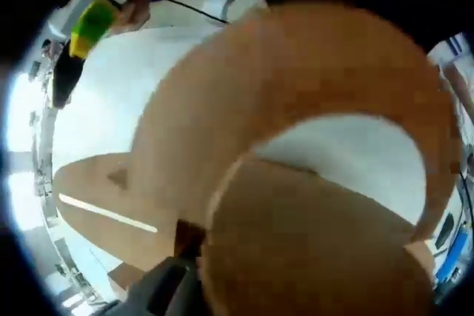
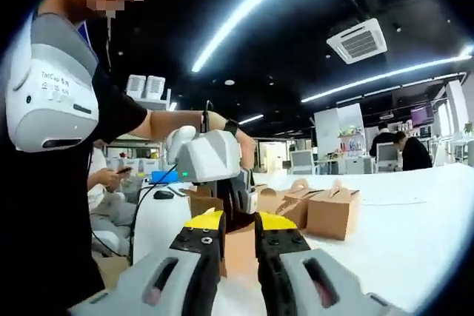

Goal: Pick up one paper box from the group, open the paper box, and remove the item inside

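Observation:
A brown paper box (image 1: 311,109) with a curved carry handle sits blurred and very close in the left gripper view. My left gripper (image 1: 189,249) is shut on it; one grey jaw shows at the bottom, the other is hidden by the box. In the right gripper view the same left gripper (image 2: 233,205), with a white housing, holds that box (image 2: 241,249) above the table (image 2: 415,234). My right gripper (image 2: 238,223) points at the box from just short of it, its yellow-tipped jaws a little apart with nothing held. It also appears as the right gripper (image 1: 92,24) at the upper left.
A group of brown paper boxes (image 2: 329,209) stands on the white table behind the held one. The person (image 2: 52,183) holding the grippers stands at the left. Another person (image 2: 111,179) sits at the left, and one (image 2: 407,153) is at the far right.

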Action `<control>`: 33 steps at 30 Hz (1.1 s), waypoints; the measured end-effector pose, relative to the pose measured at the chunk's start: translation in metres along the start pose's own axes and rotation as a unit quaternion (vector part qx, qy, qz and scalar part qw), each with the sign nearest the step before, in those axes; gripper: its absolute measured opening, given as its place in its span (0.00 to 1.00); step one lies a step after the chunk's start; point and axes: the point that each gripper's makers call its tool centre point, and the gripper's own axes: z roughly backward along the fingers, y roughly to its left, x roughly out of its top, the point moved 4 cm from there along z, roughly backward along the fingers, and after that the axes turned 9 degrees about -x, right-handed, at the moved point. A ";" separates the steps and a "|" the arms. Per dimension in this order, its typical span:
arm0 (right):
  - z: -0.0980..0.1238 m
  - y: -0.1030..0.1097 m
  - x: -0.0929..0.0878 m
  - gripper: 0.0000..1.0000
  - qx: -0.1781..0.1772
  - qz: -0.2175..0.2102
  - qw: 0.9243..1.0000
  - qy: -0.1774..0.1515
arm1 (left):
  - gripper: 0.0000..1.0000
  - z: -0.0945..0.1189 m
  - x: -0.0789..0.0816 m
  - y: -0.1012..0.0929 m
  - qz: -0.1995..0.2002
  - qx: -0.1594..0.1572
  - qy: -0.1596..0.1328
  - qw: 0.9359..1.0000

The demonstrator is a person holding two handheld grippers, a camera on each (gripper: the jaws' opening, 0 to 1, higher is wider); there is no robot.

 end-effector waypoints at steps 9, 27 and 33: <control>0.002 -0.006 -0.003 0.17 0.000 -0.008 1.000 -0.001 | 0.20 -0.009 -0.012 0.001 0.015 -0.022 -0.002 1.000; 0.002 -0.009 -0.002 0.17 0.007 -0.011 1.000 -0.008 | 0.20 -0.013 0.001 0.001 0.044 -0.049 -0.065 0.996; 0.000 -0.011 -0.002 0.17 0.006 -0.015 1.000 -0.009 | 0.21 -0.013 -0.008 -0.002 0.060 -0.052 -0.064 0.995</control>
